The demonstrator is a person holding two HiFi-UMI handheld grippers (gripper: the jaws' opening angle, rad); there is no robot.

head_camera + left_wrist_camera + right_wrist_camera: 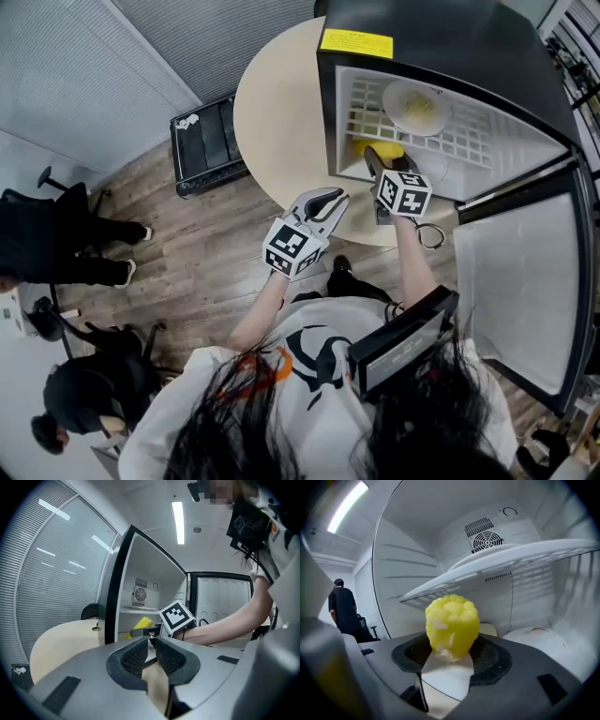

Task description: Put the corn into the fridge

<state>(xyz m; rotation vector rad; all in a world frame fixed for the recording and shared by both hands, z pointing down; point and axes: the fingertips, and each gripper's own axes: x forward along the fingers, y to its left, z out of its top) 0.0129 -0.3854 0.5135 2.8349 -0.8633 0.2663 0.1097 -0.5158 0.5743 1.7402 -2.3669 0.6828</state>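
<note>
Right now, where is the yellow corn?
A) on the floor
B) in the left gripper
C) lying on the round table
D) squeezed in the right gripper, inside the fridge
D: the corn sits pinched between the pads of the right gripper, under the white shelf of the fridge.

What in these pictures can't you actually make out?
- Head view: most of the corn, hidden behind the right gripper.
- Head view: what lies on the plate, too small and blurred.
- Right gripper view: the fridge floor under the corn, hidden by that gripper's own body.
</note>
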